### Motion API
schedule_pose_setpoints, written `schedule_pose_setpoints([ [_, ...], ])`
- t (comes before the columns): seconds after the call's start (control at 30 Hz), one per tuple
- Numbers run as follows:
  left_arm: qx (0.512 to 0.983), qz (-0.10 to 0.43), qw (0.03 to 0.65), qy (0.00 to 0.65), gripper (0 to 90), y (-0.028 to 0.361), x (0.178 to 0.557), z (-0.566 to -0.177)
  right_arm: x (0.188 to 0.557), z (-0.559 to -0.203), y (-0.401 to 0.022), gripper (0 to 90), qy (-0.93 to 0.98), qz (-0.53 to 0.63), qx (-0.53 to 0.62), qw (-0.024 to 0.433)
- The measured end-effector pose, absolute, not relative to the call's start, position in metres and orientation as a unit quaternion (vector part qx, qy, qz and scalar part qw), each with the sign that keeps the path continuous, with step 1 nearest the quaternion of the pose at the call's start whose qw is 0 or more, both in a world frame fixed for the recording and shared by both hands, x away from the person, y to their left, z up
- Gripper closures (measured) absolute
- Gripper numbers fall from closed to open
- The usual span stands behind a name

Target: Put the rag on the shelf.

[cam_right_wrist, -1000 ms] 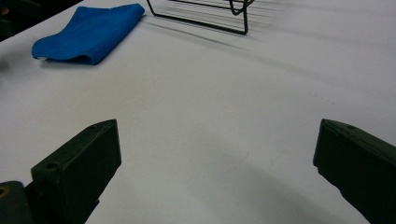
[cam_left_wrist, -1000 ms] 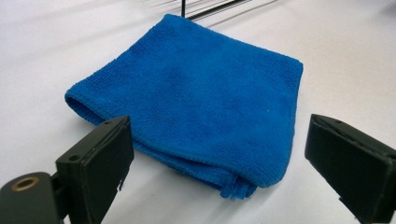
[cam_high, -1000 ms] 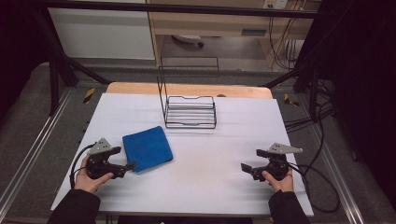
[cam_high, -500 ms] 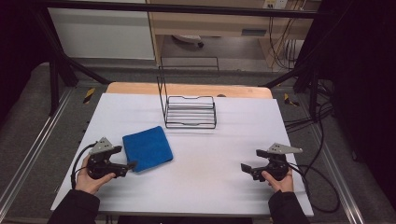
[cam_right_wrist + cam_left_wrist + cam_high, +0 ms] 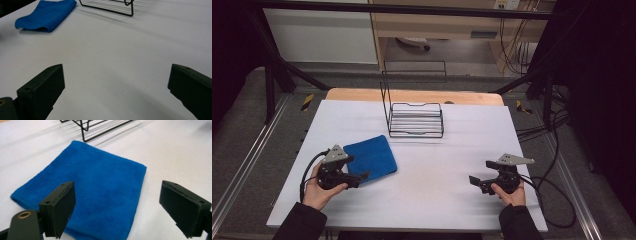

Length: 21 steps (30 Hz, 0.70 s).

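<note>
Item one: the blue cloth (image 5: 371,158), folded flat, which we take as our landmark. It lies on the white table (image 5: 452,200), on its left half and toward the person's side. In the left gripper view the cloth (image 5: 95,192) shows a folded edge nearest the camera and a slightly raised terry weave.

Item two: the left gripper (image 5: 359,177), held in the person's left hand (image 5: 319,187). We find it at the near edge of the cloth, its tip over the cloth's near corner. Its own view looks along the gripper (image 5: 125,207) with the jaws spread wide: one stands over the cloth's near part, the other over bare table beyond the cloth's side edge. The jaws have just been closing a little, and they grip nothing; the cloth lies below and between them, not pressed by either pad.

Item three: the right gripper (image 5: 475,181), held in the right hand (image 5: 509,192). It sits well apart from the cloth, across the table on the far side from it. In its own view the gripper (image 5: 115,92) has its jaws parted wide over bare table, holding nothing, with the cloth (image 5: 46,15) far off.

Item four: the black wire rack (image 5: 414,117). It stands just beyond the cloth's far corner, toward the table's back edge, apart from the cloth.
</note>
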<state>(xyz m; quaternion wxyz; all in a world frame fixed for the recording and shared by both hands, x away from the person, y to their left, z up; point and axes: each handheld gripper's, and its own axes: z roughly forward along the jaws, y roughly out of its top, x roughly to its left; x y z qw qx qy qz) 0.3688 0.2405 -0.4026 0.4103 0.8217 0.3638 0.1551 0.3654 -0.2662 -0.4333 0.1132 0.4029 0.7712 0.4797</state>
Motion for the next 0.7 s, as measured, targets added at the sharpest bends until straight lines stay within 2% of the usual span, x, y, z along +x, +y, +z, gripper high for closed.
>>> schedule_pose_setpoints([
  [0.3, 0.839, 0.16, 0.384, 0.35, 21.8, 0.211, 0.374, -0.403, 0.365, -0.433, -0.265, 1.4, 0.772, 0.478, 0.403, 0.113],
  [0.43, 0.853, 0.156, 0.365, 0.338, 28.1, 0.19, 0.378, -0.407, 0.365, -0.433, -0.265, 1.5, 0.772, 0.478, 0.403, 0.113],
  [0.67, 0.866, 0.145, 0.35, 0.326, 46.4, 0.166, 0.385, -0.415, 0.366, -0.434, -0.265, 1.5, 0.774, 0.475, 0.403, 0.114],
  [0.7, 0.867, 0.144, 0.347, 0.326, 46.4, 0.163, 0.386, -0.417, 0.366, -0.434, -0.265, 1.5, 0.774, 0.475, 0.403, 0.114],
])
